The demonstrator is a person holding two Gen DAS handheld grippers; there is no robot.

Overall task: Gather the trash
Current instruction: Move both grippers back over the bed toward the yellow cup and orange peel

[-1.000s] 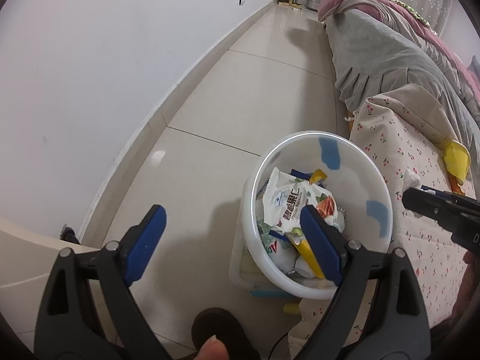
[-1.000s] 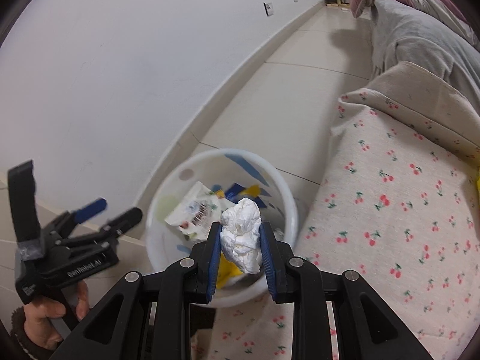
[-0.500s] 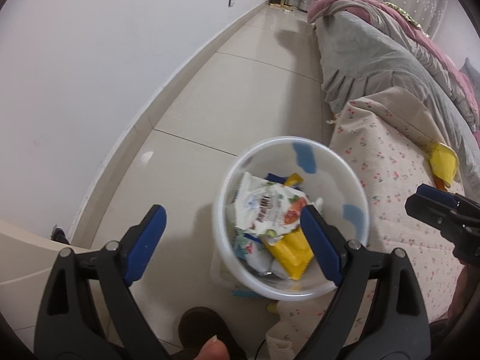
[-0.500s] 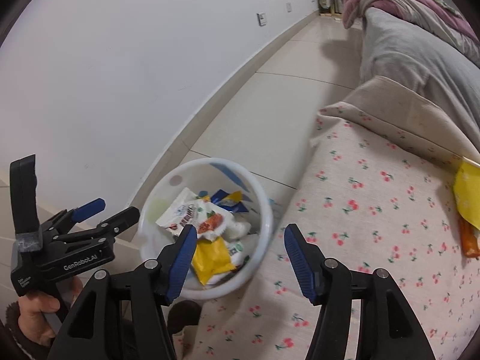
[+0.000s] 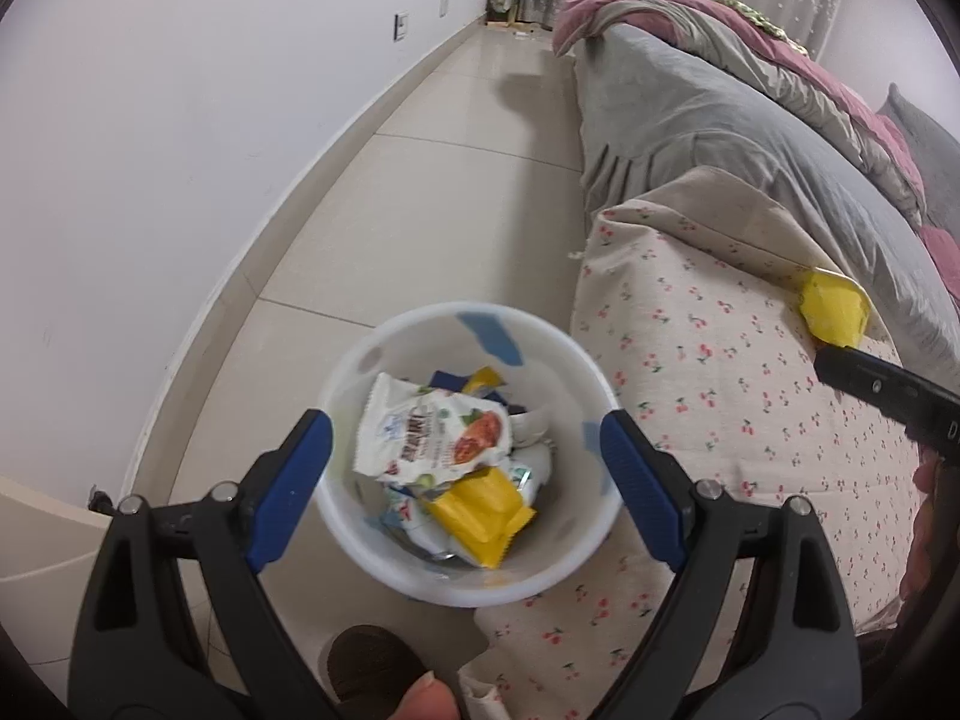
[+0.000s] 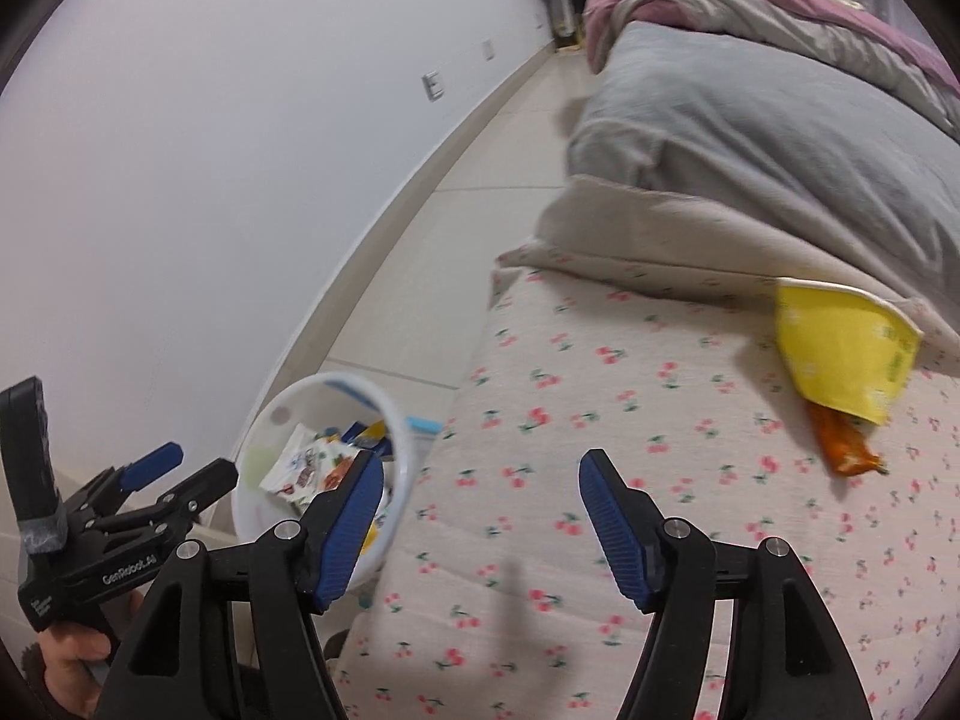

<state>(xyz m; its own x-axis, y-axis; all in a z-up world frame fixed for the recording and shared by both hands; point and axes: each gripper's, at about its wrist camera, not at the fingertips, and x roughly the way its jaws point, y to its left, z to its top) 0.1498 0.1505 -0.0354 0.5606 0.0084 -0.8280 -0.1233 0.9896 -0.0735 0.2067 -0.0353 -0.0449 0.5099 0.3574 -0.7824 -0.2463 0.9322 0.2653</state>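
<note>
Now the right gripper hangs empty over the cherry-print cover, jaws spread wide. Ahead and to its right lie the yellow wrapper and, half under it, the orange wrapper, long axis running toward the gripper. The left gripper, also spread, hovers at the white bin, farther away.

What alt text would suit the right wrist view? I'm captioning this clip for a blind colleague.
The open right gripper hangs over a cherry-print bed cover, where a yellow wrapper partly covers an orange wrapper. At lower left, a white bin holding wrappers stands on the tile floor beside the bed, next to the open left gripper.
</note>
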